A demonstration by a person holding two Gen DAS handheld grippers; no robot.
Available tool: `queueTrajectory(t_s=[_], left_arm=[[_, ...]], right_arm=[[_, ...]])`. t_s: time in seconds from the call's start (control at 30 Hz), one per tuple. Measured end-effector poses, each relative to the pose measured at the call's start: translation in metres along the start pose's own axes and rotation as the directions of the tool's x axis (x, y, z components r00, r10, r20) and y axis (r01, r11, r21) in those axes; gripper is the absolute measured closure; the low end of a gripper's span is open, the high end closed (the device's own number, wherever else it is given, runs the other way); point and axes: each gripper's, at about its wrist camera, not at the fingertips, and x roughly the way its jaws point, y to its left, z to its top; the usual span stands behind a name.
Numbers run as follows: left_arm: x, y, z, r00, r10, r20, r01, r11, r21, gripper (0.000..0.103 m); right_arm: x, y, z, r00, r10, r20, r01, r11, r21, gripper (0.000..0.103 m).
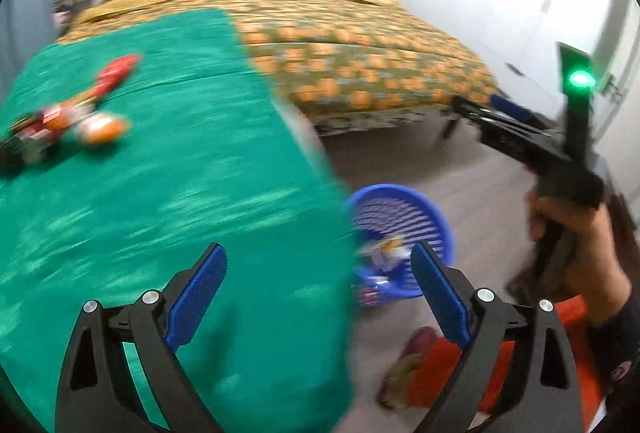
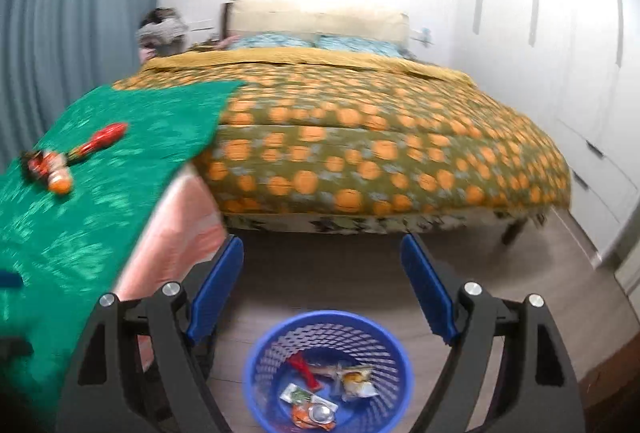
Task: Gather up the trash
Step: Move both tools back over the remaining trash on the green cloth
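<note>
Hanging over the green cloth point(image 1: 168, 169), the left gripper point(image 1: 320, 297) has its blue pads point(image 1: 198, 297) spread wide, with nothing between them and nothing touching them. Its view is smeared with blur. The right gripper point(image 2: 322, 287) is spread just as wide and just as empty, poised above the blue basket point(image 2: 252, 365) on the floor; in the left view the person's hand point(image 1: 576, 253) grips that tool's handle, off the cloth's right edge.

Trash sits in two places. On the cloth, near its left edge, a cluster remains: a red wrapper point(image 1: 118, 73) lying aslant, with an orange-and-white piece point(image 1: 100, 127) and a darker red-and-white packet point(image 1: 36, 133) just beside its lower end; blur hides whether they touch. In the basket lie a red wrapper point(image 2: 304, 371), a clear packet with yellow contents point(image 2: 356, 381), and a green-and-white sachet point(image 2: 300, 395) over an orange one point(image 2: 308, 415).

The basket point(image 1: 400, 229) stands on the floor just off the cloth's right edge, between the cloth and the bed point(image 2: 380, 153) with its orange-spotted cover.
</note>
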Motion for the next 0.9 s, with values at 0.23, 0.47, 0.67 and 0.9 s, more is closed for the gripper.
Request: queueTrajectory(t_s=[0.23, 0.47, 0.67, 0.9], left_arm=[[-0.039, 0.113, -0.033, 0.984, 0.178, -0.007, -0.177, 0.977, -0.120, 0.011], [-0.054, 0.190, -0.042, 0.969, 0.247, -0.011, -0.243, 0.945, -0.220, 0.011], [-0.033, 0.232, -0.007, 0.964, 0.265, -0.004, -0.258, 0.936, -0.240, 0.011], [-0.013, 0.252, 0.018, 0.953, 0.302, -0.017, -0.298, 0.925, -0.235, 0.011]], right_arm=[[-0.019, 0.129, -0.013, 0.968, 0.241, -0.066, -0.247, 0.963, -0.109, 0.024], [-0.018, 0.230, -0.030, 0.914, 0.380, -0.141, -0.402, 0.897, -0.183, 0.024], [-0.020, 0.257, -0.039, 0.896, 0.420, -0.144, -0.443, 0.862, -0.247, 0.024], [-0.016, 0.251, -0.038, 0.895, 0.422, -0.144, -0.446, 0.855, -0.265, 0.024]])
